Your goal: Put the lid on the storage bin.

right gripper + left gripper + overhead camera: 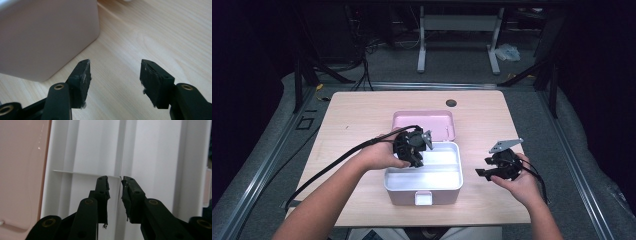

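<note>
My left gripper [115,188], jaws slightly apart, straddles the box [423,187] divider [119,160]; right gripper [115,75] gapes empty. Next: clamp divider.

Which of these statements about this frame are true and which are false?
1. The pink plastic box with the white inner tray stands open. True.
2. The left tongs are clamped on a metal spoon. False: the jaws stand a little apart over the tray's thin white divider, with no spoon there.
3. The right tongs are open above the light wooden table, beside the box's outer wall. True.
4. The pink lid lies flat on the table on the far side of the box. True.
5. The tray is full of food. False: its compartments look bare white.
</note>
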The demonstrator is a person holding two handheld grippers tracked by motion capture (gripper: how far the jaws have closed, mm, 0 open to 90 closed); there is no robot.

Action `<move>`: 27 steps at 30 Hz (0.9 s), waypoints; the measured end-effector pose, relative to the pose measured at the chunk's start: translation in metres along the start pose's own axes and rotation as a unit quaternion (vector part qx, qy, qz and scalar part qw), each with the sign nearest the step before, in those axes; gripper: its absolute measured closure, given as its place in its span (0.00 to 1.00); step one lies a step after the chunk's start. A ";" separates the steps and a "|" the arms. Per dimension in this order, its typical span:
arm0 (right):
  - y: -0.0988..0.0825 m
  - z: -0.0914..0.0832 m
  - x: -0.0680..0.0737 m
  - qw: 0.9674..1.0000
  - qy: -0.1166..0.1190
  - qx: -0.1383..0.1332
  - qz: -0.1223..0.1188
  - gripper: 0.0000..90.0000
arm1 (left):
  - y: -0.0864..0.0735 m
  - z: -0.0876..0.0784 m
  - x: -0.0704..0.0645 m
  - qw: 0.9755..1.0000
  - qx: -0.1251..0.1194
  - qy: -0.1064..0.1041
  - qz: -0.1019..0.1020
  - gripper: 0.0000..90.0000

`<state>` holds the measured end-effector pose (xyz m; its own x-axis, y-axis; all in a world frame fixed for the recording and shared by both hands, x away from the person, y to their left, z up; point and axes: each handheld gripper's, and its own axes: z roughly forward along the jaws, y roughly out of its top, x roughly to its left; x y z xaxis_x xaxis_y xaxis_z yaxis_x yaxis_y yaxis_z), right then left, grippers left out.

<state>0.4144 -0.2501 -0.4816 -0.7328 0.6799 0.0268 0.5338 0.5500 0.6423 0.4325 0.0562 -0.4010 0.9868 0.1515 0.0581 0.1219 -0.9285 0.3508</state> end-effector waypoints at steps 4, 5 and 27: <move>0.015 -0.003 0.000 1.000 0.001 -0.002 -0.003 0.46 | -0.001 -0.009 -0.005 1.000 -0.009 -0.009 -0.011 0.93; 0.019 -0.003 0.001 1.000 0.001 -0.001 -0.005 0.46 | -0.002 -0.009 -0.006 1.000 -0.008 -0.008 -0.015 0.96; 0.096 -0.004 -0.001 1.000 -0.012 0.005 -0.004 0.50 | 0.006 0.020 -0.019 0.999 0.031 -0.021 -0.016 1.00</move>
<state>0.4646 -0.1998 -0.4166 -0.7267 0.6869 0.0025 0.5323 0.5609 0.6340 0.4168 0.0414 -0.4185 0.9857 0.1686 0.0078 0.1590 -0.9430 0.2924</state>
